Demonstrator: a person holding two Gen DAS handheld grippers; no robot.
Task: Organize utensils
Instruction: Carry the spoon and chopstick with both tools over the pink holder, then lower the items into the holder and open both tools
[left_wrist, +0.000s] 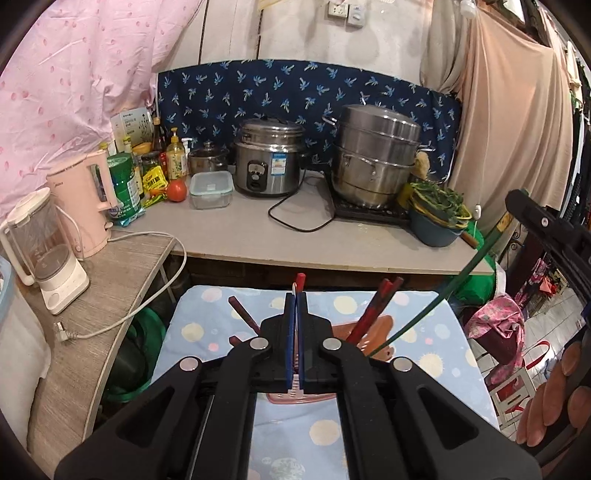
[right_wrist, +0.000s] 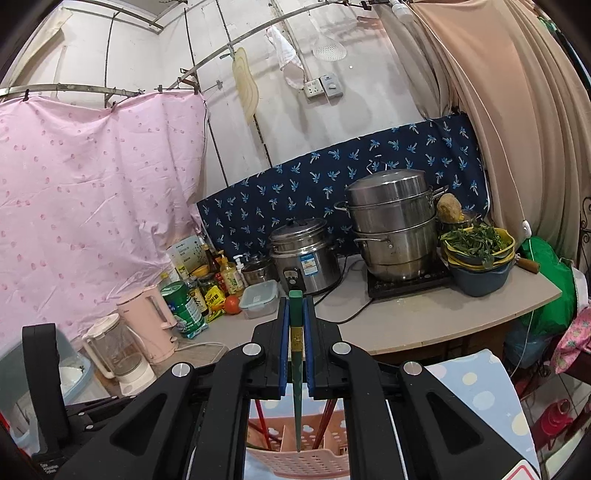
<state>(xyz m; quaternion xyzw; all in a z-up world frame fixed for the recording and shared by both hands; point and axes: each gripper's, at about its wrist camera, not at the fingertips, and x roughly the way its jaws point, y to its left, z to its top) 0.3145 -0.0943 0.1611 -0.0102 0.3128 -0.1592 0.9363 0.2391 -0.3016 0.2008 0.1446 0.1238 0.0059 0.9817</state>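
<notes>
The left gripper (left_wrist: 296, 306) has its blue-padded jaws pressed nearly together on a red chopstick (left_wrist: 299, 283), whose square end sticks up just past the fingertips. Below and just beyond it sits the pink slotted utensil basket (left_wrist: 373, 328) on a tabletop covered with a light blue dotted cloth (left_wrist: 207, 332). Two more red chopsticks (left_wrist: 373, 308) stand leaning in the basket to the right of the left gripper, and dark brown chopsticks (left_wrist: 242, 314) lean out on the basket's left side. A green chopstick (right_wrist: 295, 354) is clamped between the narrow-set jaws of the right gripper (right_wrist: 296, 306), held roughly upright with its thin tip hanging down over the basket's open top; whether the tip touches the basket cannot be told. In the left wrist view that same green chopstick runs as a long slanted line from the right gripper, at the right edge of the view, down toward the basket. Behind the basket, on the grey counter, stand a rice cooker (left_wrist: 266, 162), a stacked steel steamer pot (left_wrist: 376, 155), a clear lidded container (left_wrist: 211, 189), a tomato (left_wrist: 176, 190), a pink kettle (left_wrist: 83, 201) and a bowl of greens (left_wrist: 437, 208).
</notes>
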